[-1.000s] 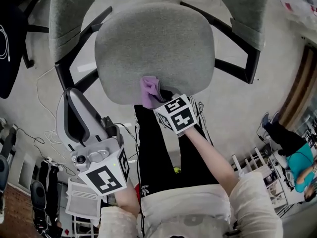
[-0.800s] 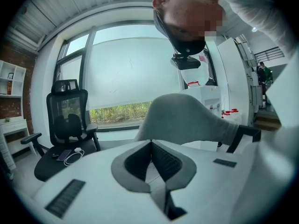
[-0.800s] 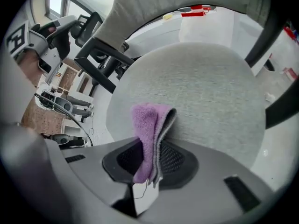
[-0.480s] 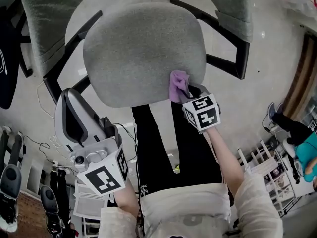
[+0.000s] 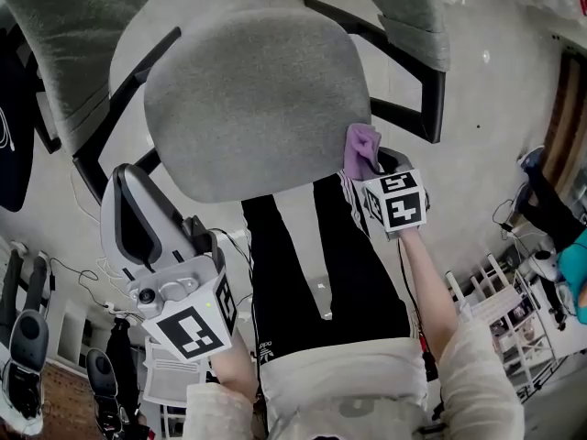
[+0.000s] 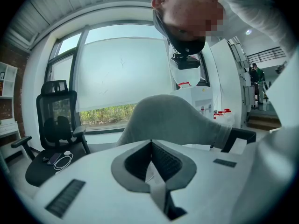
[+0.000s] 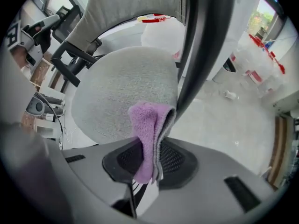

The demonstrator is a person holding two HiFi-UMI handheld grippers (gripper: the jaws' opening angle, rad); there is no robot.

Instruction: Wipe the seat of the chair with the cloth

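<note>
A grey fabric chair seat (image 5: 257,99) fills the upper head view, with its backrest (image 5: 64,16) above it. My right gripper (image 5: 367,165) is shut on a folded purple cloth (image 5: 360,147), which touches the seat's near right edge. In the right gripper view the cloth (image 7: 148,134) hangs pinched between the jaws against the seat (image 7: 121,87), beside a black armrest post (image 7: 198,55). My left gripper (image 5: 138,218) is held low at the left, off the seat, jaws together with nothing between them; its view shows the grey backrest (image 6: 173,120).
Black armrests (image 5: 417,81) flank the seat on both sides. The person's black trousers (image 5: 312,273) stand just in front of the seat. A second black office chair (image 6: 53,125) stands by the window. Cables and shelving (image 5: 500,310) lie on the floor around.
My right gripper has slid the purple cloth to the right along the seat's near edge, from the middle to the right corner. The left gripper has stayed put.
</note>
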